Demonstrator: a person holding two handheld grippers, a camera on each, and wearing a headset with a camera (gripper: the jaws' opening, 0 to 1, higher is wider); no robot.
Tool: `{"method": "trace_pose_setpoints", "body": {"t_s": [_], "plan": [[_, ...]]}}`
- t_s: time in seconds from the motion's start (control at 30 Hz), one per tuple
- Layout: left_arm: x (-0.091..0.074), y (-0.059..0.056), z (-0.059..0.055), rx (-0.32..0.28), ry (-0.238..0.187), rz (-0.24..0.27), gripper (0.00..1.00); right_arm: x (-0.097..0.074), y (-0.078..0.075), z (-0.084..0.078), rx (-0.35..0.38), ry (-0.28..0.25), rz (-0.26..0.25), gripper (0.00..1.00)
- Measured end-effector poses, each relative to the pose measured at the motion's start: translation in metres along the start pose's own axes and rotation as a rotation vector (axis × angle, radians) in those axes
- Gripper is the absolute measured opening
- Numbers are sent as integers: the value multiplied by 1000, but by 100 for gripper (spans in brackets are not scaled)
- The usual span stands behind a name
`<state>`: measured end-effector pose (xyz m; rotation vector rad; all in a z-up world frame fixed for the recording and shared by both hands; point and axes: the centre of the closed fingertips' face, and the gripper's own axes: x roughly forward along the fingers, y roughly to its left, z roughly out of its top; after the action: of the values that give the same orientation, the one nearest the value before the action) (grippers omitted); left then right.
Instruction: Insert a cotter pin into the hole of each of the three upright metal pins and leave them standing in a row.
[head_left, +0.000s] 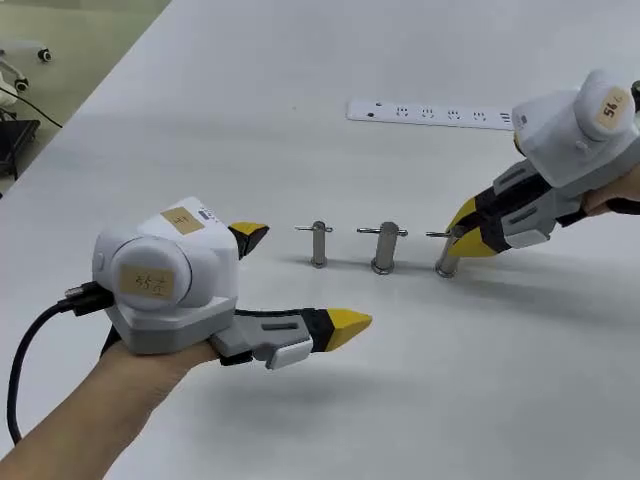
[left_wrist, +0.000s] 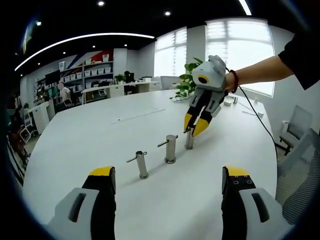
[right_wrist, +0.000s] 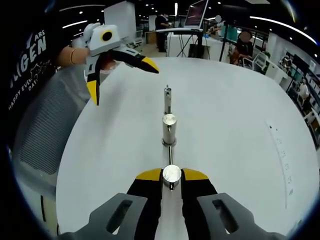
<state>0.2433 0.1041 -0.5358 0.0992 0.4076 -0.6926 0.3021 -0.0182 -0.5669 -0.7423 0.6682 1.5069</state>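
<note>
Nearest the headset, the grey-and-white left gripper with yellow-tipped black jaws hovered low over the white tabletop. Its jaws were spread wide and held nothing (parked short of the row, I judged, so as not to knock anything).

Beyond it three short cylindrical pins stood in a line, spaced apart: the left-hand steel pin, the middle steel pin and the right-hand steel pin. A thin wire cotter pin crossed the head of the first, a second cotter pin that of the middle one, and a third cotter pin jutted from the last.

The matching right gripper reached down at a slant, its jaws pinched on the head of the right-hand steel pin, which leaned a little. It was probably held there to steady it while the wire was seated. With all three seemingly fitted, what remained was to set that pin upright and let go gently.

A long white power strip lay well behind the row.
</note>
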Motion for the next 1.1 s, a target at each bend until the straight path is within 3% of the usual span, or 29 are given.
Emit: {"method": "trace_pose_setpoints", "body": {"t_s": [0.13,0.23,0.37,0.47,0.63,0.73,0.8,0.97,1.1], "plan": [[0,1,-2,0,7,2,87,2,1,-3,-17,3,-9,11],[-1,2,-3,1,14,5,87,5,4,-4,-41,9,-23,23],[-2,5,-1,-3,10,12,87,3,3,2,-18,-21,-57,26],[-3,6,1,-15,2,15,87,-1,4,10,34,-63,-92,29],[-5,12,5,-58,-16,31,85,-8,5,23,200,-137,-157,38],[-6,14,6,-58,-16,42,85,-12,6,29,224,-181,-197,48],[-8,17,9,-71,-24,51,85,-15,10,31,286,-199,-218,51],[-10,21,12,-81,-23,69,84,-21,17,36,356,-252,-276,61],[-13,23,14,-91,-21,89,88,-26,21,35,436,-296,-360,67]]}}
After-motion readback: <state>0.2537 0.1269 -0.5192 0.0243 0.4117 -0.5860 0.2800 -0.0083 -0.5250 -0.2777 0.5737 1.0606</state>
